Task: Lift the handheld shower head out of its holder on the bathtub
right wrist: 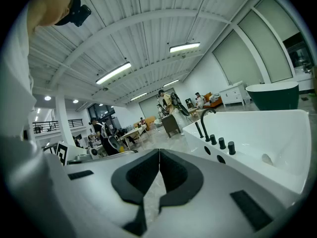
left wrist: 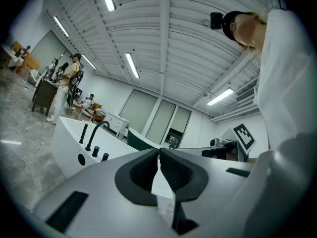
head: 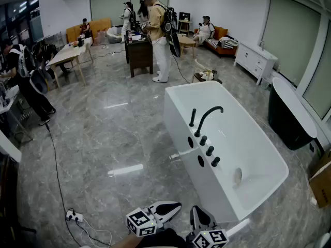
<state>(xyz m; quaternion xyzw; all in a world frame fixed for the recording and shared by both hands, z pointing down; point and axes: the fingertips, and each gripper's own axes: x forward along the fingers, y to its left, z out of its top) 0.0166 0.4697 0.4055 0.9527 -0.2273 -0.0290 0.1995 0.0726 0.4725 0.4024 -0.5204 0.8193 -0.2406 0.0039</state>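
The white bathtub [head: 178, 120] stands right of centre in the head view. On its near rim a slim black handheld shower head [head: 192, 118] stands upright in its holder, beside a curved black spout [head: 208, 118] and a row of black knobs [head: 209, 150]. My left gripper [head: 173, 206] and right gripper [head: 196, 214] hang low at the bottom edge, well short of the tub. The left gripper [left wrist: 158, 151] has its pads together and holds nothing; the shower head [left wrist: 82, 133] is far off to its left. The right gripper [right wrist: 159, 151] is likewise shut and empty, with the shower head [right wrist: 198, 129] ahead to its right.
A black bathtub [head: 289, 115] and a white cabinet [head: 256, 58] stand at the right, a cardboard box [head: 321, 185] at the right edge. Several people, a dark cabinet [head: 139, 53] and tables fill the back. A cable and power strip [head: 75, 216] lie on the marble floor.
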